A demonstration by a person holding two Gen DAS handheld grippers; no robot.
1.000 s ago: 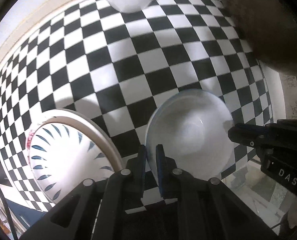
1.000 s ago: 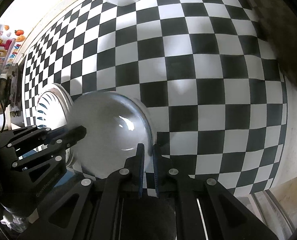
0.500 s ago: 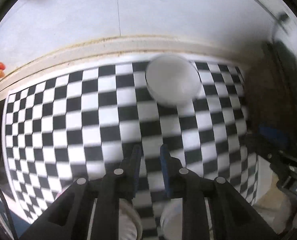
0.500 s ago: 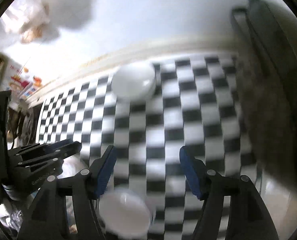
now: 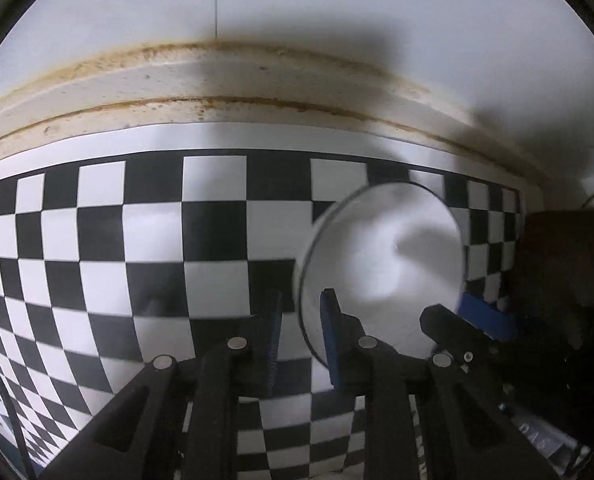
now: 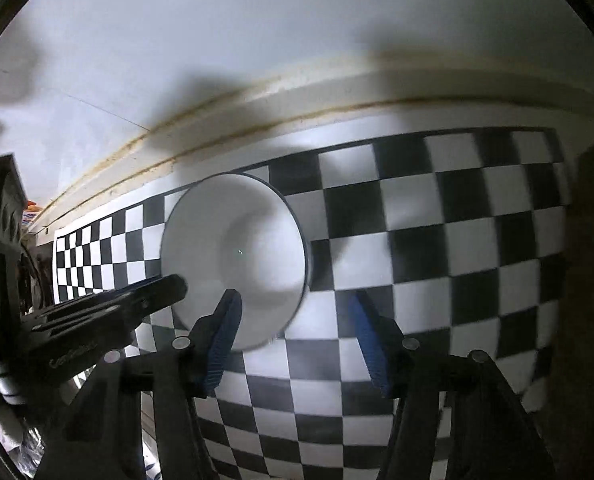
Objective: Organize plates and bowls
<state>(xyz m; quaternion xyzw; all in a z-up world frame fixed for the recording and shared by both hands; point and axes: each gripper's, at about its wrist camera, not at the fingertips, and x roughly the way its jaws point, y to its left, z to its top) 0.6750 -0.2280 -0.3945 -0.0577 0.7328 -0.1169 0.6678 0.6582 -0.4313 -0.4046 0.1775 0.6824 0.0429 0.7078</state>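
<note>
Far left is bare checkered tabletop point(image 5: 97, 240), with nothing parked there; a stained ledge point(image 5: 257, 80) and a pale wall point(image 5: 297, 20) run along the back.

The left hand-held gripper point(image 5: 301, 340) points steeply down. Its jaws have just opened a little and stand a narrow gap apart. The bowl's near-left rim lines up inside that gap, one finger outside the wall and one over the inside. The pads are not pressing on it and nothing is held. My read is that it is lined up like that to pinch the rim.

The white bowl point(image 5: 381, 264) sits upright and empty at the back of the tabletop, just short of the ledge, alone. No other dish is touching it. It is the task's thing here, probably the next piece to collect or to stack into.

The right hand-held gripper point(image 6: 297, 340) also points down, on the bowl's other side. Its jaws have just been closing but stand wide apart. The left finger overlaps the bowl's lower edge, and the bowl's edge and checkered cloth show in the gap. It has no grip and carries nothing. The spread looks sized to straddle the rim from the right.

The two come at opposite edges, likely for a steady two-point lift. Contact height is hard to tell because the frames are blurred.

A dark shape at far right cannot be identified.
</note>
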